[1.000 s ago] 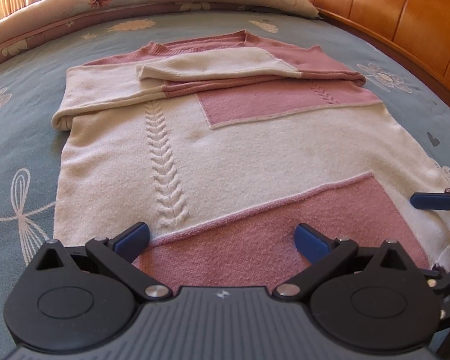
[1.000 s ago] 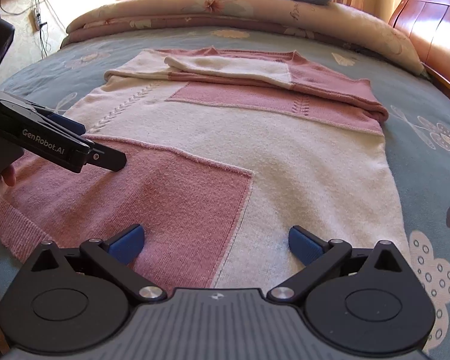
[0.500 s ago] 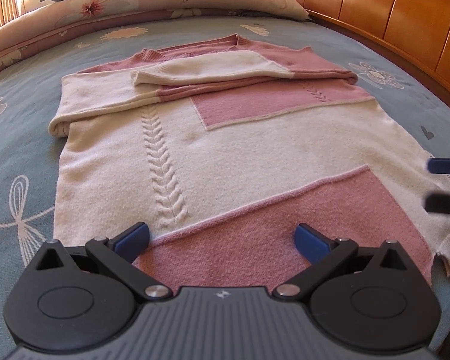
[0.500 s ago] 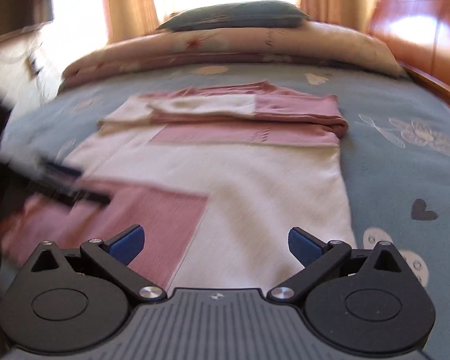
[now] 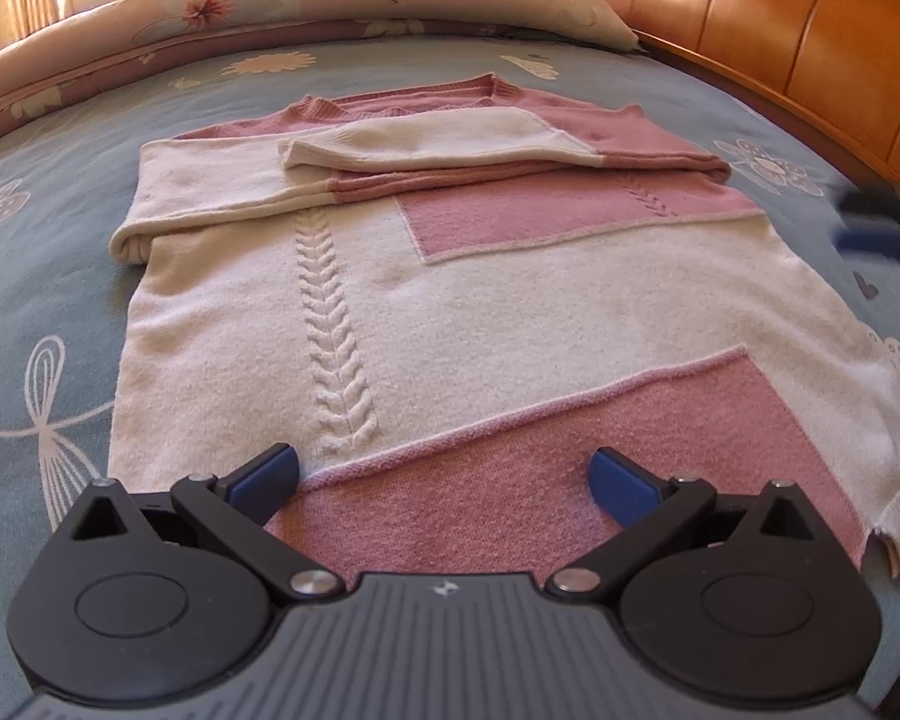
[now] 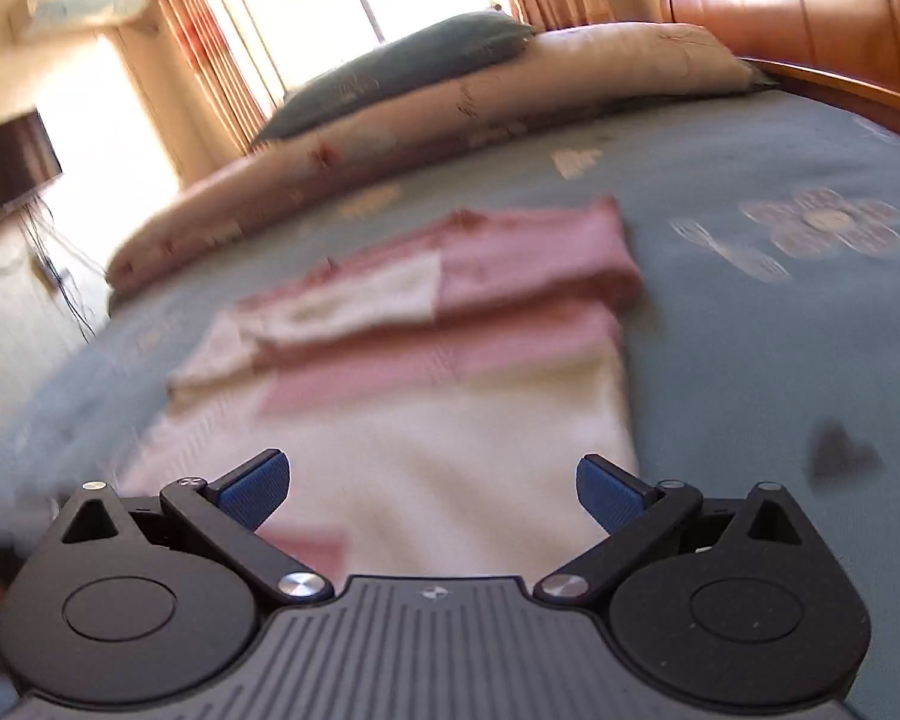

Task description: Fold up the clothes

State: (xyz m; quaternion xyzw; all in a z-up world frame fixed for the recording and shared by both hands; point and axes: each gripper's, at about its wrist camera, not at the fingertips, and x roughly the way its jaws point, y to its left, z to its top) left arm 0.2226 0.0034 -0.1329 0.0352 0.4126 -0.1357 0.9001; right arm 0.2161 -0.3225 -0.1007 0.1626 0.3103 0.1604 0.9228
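Observation:
A cream and pink knitted sweater (image 5: 486, 300) lies flat on the blue flowered bedspread (image 5: 48, 276), both sleeves folded across its chest. My left gripper (image 5: 444, 477) hovers open over the pink hem panel, holding nothing. In the left wrist view my right gripper (image 5: 876, 222) shows as a blurred dark shape off the sweater's right edge. The right wrist view is smeared by motion. There the sweater (image 6: 450, 372) stretches ahead, and my right gripper (image 6: 432, 489) stands open above the cream part near the right side seam, with nothing between its fingers.
A rolled flowered quilt (image 5: 270, 6) and a dark blue pillow (image 6: 402, 66) lie at the far end of the bed. A wooden headboard (image 5: 780, 30) runs along the right side. Curtains, a bright window and a wall screen (image 6: 12, 162) appear in the right wrist view.
My right gripper has swung away from the hem corner, rightward and farther up the sweater's side, tilting its view. The left gripper has crept slightly forward. The sweater has not moved.

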